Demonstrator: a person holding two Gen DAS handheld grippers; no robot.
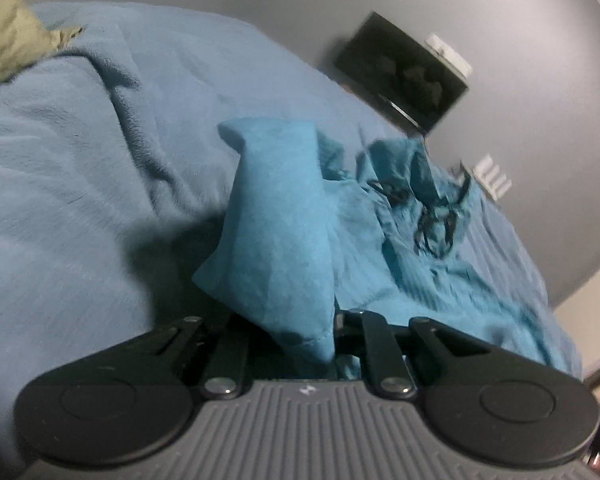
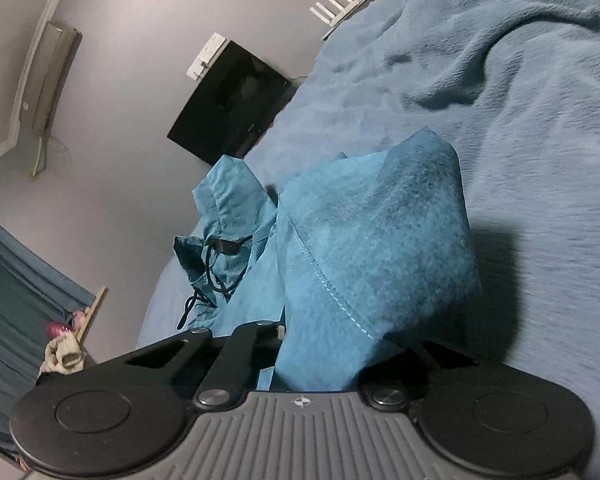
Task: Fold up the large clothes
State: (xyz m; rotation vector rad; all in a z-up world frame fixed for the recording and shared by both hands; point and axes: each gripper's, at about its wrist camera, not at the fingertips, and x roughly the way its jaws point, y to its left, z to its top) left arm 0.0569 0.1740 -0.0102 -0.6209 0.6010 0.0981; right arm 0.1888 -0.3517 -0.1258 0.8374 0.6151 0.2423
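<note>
A teal garment (image 1: 284, 232) with black drawstrings (image 1: 436, 224) lies crumpled on a blue blanket (image 1: 80, 168). My left gripper (image 1: 324, 344) is shut on a corner of it, and the cloth rises off the bed and drapes over the fingertips, hiding them. In the right wrist view the same teal garment (image 2: 372, 240) bunches up over my right gripper (image 2: 316, 360), which is shut on another stitched edge of it. The drawstrings (image 2: 216, 272) hang at the left of that fold. Both sets of fingertips are covered by fabric.
The blue blanket (image 2: 520, 140) covers the whole bed. An olive cloth (image 1: 8, 40) lies at the far left of it. A black screen (image 1: 400, 72) and a white rack (image 1: 492, 176) stand by the grey wall. Curtains (image 2: 12, 300) and small items sit beyond the bed's edge.
</note>
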